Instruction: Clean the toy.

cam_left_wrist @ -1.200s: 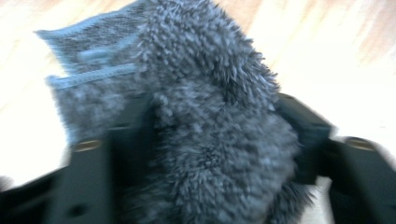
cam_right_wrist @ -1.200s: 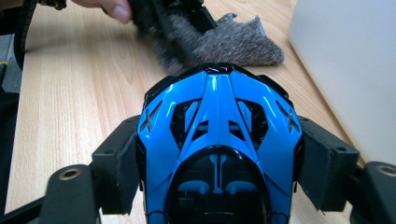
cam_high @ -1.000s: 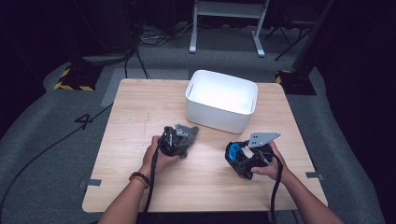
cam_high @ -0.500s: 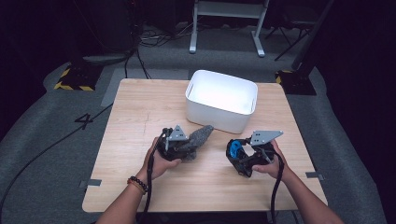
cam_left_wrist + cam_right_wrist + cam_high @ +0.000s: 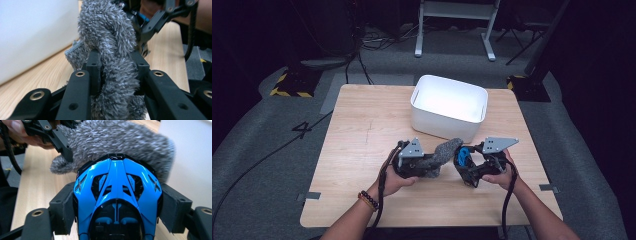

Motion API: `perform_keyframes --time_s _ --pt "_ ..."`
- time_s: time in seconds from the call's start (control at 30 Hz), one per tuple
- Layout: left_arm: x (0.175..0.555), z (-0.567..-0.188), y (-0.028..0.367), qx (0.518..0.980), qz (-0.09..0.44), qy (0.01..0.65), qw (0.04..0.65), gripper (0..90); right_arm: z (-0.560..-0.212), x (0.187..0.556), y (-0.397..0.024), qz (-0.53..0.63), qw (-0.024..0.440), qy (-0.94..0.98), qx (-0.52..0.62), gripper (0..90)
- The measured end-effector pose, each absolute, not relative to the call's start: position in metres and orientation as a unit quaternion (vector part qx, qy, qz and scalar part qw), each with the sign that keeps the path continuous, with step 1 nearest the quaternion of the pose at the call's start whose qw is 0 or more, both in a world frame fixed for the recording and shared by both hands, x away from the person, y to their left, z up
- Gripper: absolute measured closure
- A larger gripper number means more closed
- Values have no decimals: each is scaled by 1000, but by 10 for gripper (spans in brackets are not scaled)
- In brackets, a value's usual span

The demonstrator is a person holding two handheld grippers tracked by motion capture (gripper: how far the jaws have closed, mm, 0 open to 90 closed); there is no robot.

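Left hand-held gripper (image 5: 116,67) clamped on grey fuzzy cloth (image 5: 110,45), jaws just closing further, cloth lifted above desk (image 5: 362,120). Right hand-held gripper (image 5: 116,202) gripping blue toy car (image 5: 116,195) by sides, nose touching cloth. White bin (image 5: 449,106) just behind. No readable lettering; floor marking (image 5: 304,129) possibly "4".

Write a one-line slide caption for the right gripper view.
Right gripper clamps a blue toy car before a fuzzy grey cloth.

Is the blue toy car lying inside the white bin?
No, the blue toy car sits clamped between the right tongs, in front of the white bin on the table.
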State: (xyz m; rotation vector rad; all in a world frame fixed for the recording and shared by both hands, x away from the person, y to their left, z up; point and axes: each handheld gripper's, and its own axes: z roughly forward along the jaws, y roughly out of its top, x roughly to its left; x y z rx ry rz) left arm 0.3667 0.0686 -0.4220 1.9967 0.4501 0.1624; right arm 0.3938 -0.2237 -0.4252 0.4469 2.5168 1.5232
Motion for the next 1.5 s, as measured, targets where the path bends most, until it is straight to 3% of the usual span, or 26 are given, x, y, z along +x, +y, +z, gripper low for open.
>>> perform_keyframes --time_s 0.17,0.57,1.07,1.5 --pt "366 -422 63 825 50 177 535 676 -421 391 -222 540 77 826 141 258" --pt "360 -433 38 854 56 129 501 673 -415 387 -218 574 74 805 133 259" --pt "357 -467 14 908 80 84 403 680 -413 387 -216 583 70 797 137 259" --pt "368 -444 45 859 116 131 480 681 -416 383 -208 580 55 803 126 259"
